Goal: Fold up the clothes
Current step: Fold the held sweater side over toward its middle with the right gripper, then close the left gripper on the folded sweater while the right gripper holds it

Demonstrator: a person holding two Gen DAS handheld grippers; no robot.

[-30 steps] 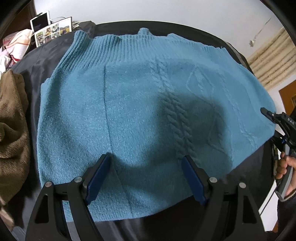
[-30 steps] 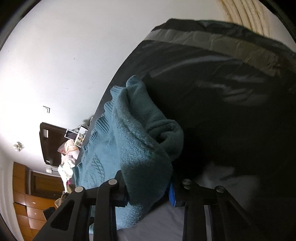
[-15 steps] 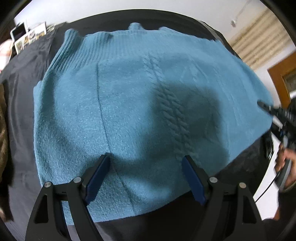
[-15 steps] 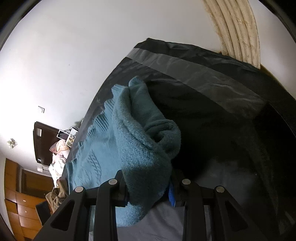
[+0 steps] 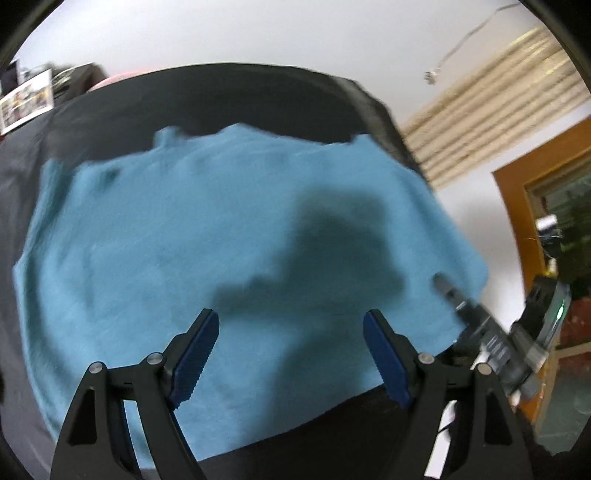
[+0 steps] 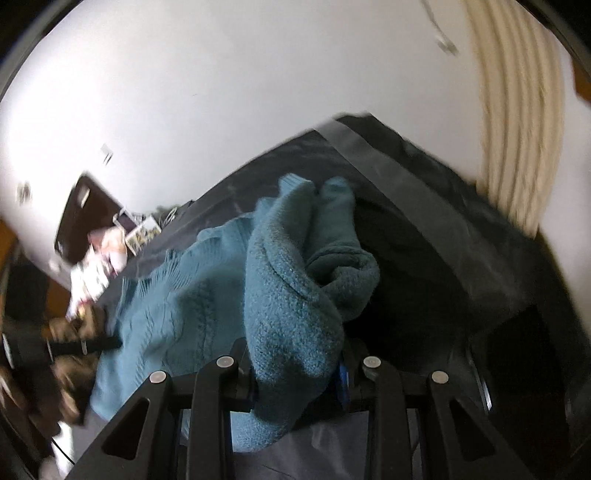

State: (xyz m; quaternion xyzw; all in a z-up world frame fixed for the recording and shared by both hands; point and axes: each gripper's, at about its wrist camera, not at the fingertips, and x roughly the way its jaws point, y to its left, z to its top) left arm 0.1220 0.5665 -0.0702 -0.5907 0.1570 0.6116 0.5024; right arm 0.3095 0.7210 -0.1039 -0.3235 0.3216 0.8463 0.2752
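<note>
1. The teal sweater (image 5: 207,236) is lying spread across the dark-covered table (image 5: 229,92), reaching nearly to its near edge and to its right edge; the far strip of the covering is showing bare beyond the garment; the left wrist view is blurred, so the knit pattern is not readable there.
2. Your right gripper (image 6: 295,373) is clamping a thick bunched fold of the sweater (image 6: 288,295) between nearly closed jaws; the fold is rising out of the jaws in a rolled hump, and the rest of the garment is trailing away to the left over the table (image 6: 424,229), where ribbing and a cable pattern are showing.
3. Your left gripper (image 5: 290,354) is hanging over the near part of the sweater with its jaws spread wide and nothing between the blue pads (image 5: 195,354); whether the tips are touching the fabric cannot be told.
4. In the left wrist view the right gripper (image 5: 476,321) is showing at the sweater's right near corner, by the table's right edge.
5. A shadow (image 5: 332,258) is falling across the middle of the sweater.
6. Beyond the table's far left corner a photo sheet (image 5: 26,99) is standing; a white wall (image 5: 258,33), a pale curtain (image 5: 498,107) and a wooden door frame (image 5: 513,206) are lying past the far and right edges.
</note>
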